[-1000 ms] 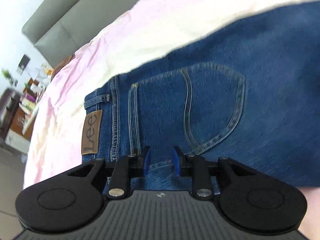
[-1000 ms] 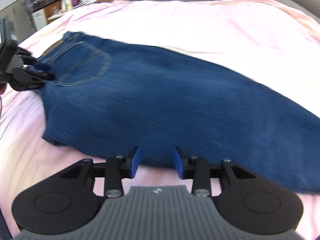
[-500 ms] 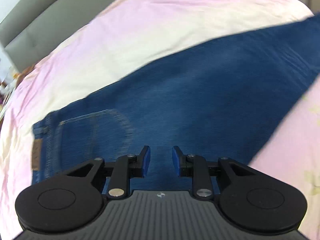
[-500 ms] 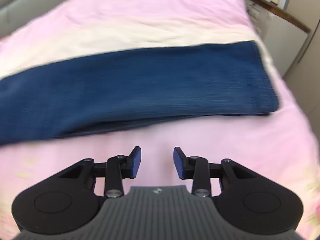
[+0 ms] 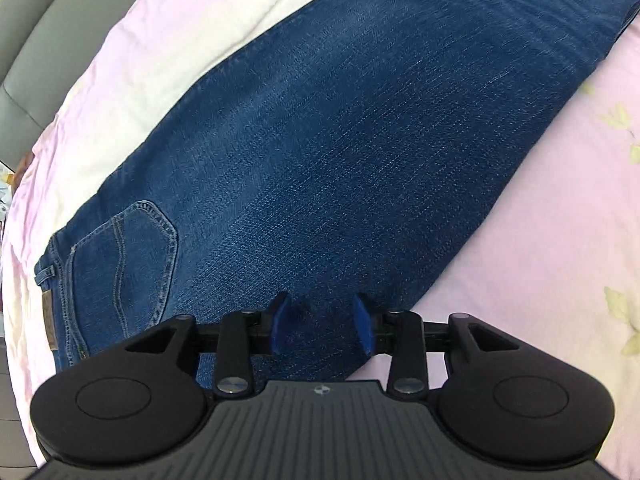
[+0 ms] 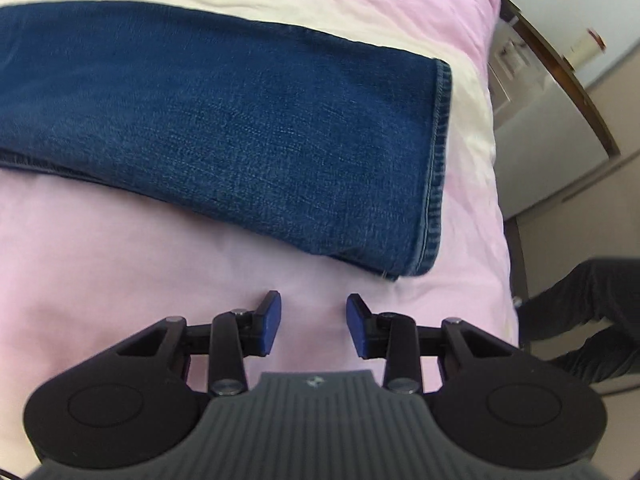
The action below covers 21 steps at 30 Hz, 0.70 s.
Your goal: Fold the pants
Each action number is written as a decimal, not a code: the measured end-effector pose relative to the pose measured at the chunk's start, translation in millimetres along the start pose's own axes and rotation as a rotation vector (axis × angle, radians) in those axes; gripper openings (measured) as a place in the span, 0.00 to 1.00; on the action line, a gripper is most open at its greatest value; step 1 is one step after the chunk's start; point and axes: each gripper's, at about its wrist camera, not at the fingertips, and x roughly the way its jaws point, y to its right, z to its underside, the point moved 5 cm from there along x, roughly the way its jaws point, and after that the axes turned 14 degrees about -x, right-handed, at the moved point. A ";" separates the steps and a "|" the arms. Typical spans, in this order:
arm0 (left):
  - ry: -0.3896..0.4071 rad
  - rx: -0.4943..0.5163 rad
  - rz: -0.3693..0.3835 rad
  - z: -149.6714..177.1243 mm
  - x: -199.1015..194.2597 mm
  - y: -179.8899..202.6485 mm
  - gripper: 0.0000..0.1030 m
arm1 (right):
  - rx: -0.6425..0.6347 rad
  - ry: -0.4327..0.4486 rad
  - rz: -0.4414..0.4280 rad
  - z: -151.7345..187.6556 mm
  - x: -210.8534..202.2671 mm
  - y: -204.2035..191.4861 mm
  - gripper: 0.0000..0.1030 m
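Dark blue jeans (image 5: 340,152) lie flat on the bed, folded lengthwise, one leg on the other. The back pocket (image 5: 124,264) and waistband are at the lower left of the left wrist view. My left gripper (image 5: 323,328) is open and empty, just above the seat and thigh part. In the right wrist view the stacked leg ends (image 6: 280,136) lie with the hem (image 6: 434,168) at the right. My right gripper (image 6: 314,324) is open and empty over the sheet, a little short of the hem corner.
The bed has a pink and cream sheet (image 6: 120,280). A grey headboard (image 5: 36,40) is at the far left in the left wrist view. The bed's right edge, a cabinet (image 6: 552,128) and a person's dark-clad leg (image 6: 580,304) show in the right wrist view.
Both grippers swung to the right along the jeans. The left went from the waistband and pocket to the thigh. The right went from the thigh edge to the hem end. Both stayed open.
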 end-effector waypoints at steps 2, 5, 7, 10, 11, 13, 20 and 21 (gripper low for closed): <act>-0.010 -0.015 0.000 -2.9 2.7 0.1 0.42 | -0.031 0.015 0.024 -4.3 5.4 3.4 0.30; -0.012 -0.026 0.003 -3.4 2.5 -3.1 0.42 | -0.022 0.020 0.059 -7.0 15.6 15.2 0.13; -0.010 -0.032 0.009 -3.4 3.9 -4.6 0.42 | -0.028 0.004 0.052 -5.8 20.9 21.4 0.04; -0.013 -0.052 0.016 -4.1 4.1 -4.5 0.42 | -0.080 -0.044 0.114 -1.4 25.2 30.1 0.05; -0.013 -0.052 0.017 -4.1 4.8 -4.9 0.42 | -0.083 -0.062 0.132 1.9 26.0 35.5 0.12; -0.008 -0.052 0.019 -4.1 4.5 -5.0 0.42 | -0.045 -0.057 0.120 7.2 24.8 47.9 0.12; -0.004 -0.094 0.044 -5.7 0.2 -10.6 0.42 | 0.217 -0.023 -0.053 16.1 -1.1 81.9 0.17; -0.005 -0.095 0.043 -6.1 -0.5 -11.1 0.42 | 0.232 -0.007 -0.069 13.2 -5.8 83.5 0.21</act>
